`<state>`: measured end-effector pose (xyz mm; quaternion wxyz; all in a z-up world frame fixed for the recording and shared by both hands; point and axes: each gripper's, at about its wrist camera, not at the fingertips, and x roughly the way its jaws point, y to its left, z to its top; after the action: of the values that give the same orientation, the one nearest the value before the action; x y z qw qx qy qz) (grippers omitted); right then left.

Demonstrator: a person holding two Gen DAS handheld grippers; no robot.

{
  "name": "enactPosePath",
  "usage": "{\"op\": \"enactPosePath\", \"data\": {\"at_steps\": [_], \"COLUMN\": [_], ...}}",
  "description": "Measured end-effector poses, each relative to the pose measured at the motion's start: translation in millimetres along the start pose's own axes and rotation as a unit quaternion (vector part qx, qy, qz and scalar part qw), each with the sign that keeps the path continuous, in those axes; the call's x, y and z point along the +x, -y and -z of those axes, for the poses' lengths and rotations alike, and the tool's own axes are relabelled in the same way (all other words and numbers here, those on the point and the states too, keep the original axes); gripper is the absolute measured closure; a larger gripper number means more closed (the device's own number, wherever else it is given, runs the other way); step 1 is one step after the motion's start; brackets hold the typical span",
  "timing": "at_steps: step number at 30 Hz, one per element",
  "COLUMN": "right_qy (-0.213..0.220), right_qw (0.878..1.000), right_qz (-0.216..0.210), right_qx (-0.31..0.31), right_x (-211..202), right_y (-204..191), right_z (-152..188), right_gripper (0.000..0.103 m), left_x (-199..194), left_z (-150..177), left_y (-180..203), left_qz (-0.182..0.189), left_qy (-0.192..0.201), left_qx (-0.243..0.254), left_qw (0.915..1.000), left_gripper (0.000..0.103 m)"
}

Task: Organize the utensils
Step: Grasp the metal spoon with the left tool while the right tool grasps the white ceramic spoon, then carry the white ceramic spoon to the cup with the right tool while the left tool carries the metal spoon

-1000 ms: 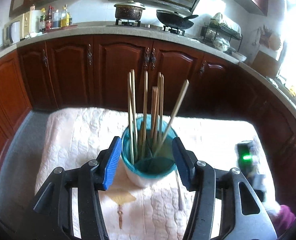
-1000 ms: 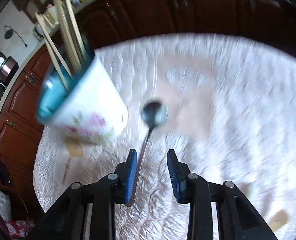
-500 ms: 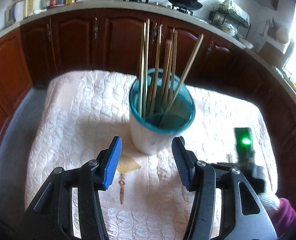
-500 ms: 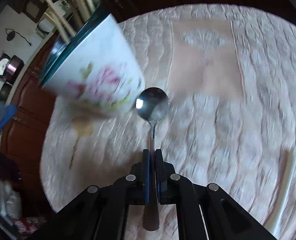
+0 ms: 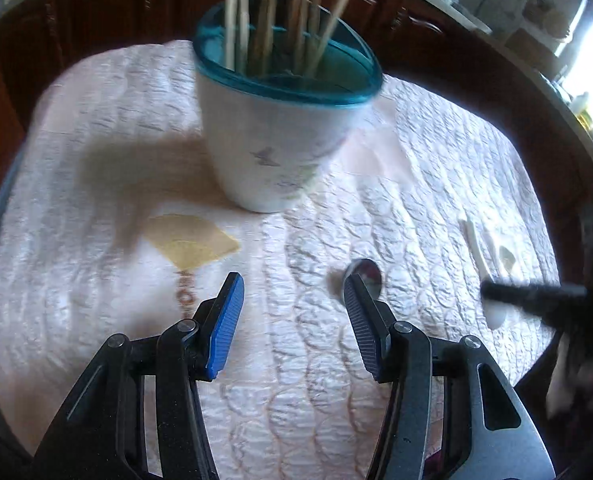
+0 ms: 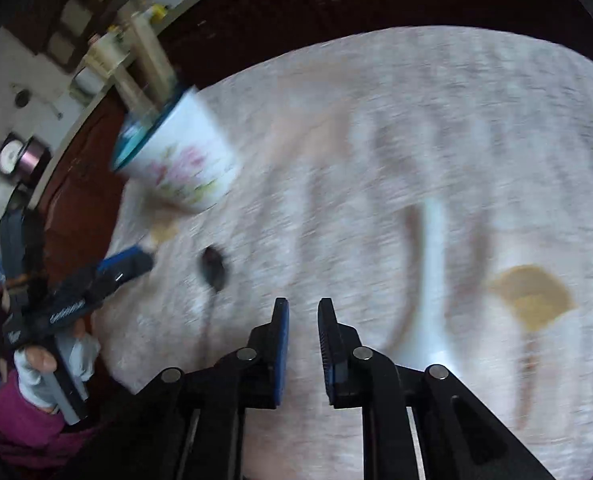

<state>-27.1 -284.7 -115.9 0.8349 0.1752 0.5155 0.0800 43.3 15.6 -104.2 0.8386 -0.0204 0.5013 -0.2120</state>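
Spoon (image 6: 213, 268) released, right tool (image 6: 302, 312) slightly parted

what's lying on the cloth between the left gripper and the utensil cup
Mostly bare quilted cloth. In the left wrist view only a tan fan-shaped patch on it lies between the left gripper and the cup.

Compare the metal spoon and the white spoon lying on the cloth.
The metal spoon is dark and shiny; the white spoon is pale and matte. The metal spoon lies beside the left gripper's fingers; the white spoon lies further right, near the right gripper. Both rest flat on the quilted cloth, outside the holder.
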Motion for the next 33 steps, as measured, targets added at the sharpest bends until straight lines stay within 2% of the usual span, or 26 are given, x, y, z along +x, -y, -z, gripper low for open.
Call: {"op": "enactPosePath", "data": {"at_steps": [3, 6, 8, 15, 17, 19, 21, 27, 33], "right_qy": [-0.007, -0.015, -0.019, -0.012, -0.012, -0.013, -0.009, 0.022, 0.05], "right_qw": [0.999, 0.999, 1.0, 0.999, 0.998, 0.998, 0.999, 0.999, 0.998], "right_qz": [0.043, 0.026, 0.018, 0.032, 0.041, 0.045, 0.035, 0.014, -0.013], "right_qx": [0.011, 0.021, 0.015, -0.024, -0.038, -0.041, -0.037, -0.039, -0.048], "right_x": [5, 14, 27, 61, 68, 84, 80, 42, 11], "right_y": [35, 52, 51, 24, 17, 3, -1, -9, -24], "right_z": [-5, -11, -19, -37, -40, -46, -44, -40, -43], "right_gripper": [0.086, 0.086, 0.086, 0.086, 0.089, 0.091, 0.091, 0.091, 0.091], "left_x": [12, 24, 32, 56, 61, 63, 63, 53, 35], "left_z": [-4, -6, -7, -13, -13, -12, -12, -12, -13], "left_y": [9, 16, 19, 24, 28, 31, 34, 33, 23], "left_qz": [0.018, 0.023, 0.028, 0.04, 0.039, 0.03, 0.034, 0.036, 0.043], "left_qy": [-0.012, -0.026, -0.035, -0.062, -0.066, -0.066, -0.066, -0.049, -0.035], "left_qx": [0.027, 0.05, 0.061, 0.084, 0.096, 0.113, 0.119, 0.111, 0.085], "left_qw": [0.9994, 0.9982, 0.9971, 0.9937, 0.9924, 0.9909, 0.9901, 0.9919, 0.9948], "left_gripper": [0.051, 0.051, 0.051, 0.052, 0.062, 0.078, 0.092, 0.101, 0.102]}}
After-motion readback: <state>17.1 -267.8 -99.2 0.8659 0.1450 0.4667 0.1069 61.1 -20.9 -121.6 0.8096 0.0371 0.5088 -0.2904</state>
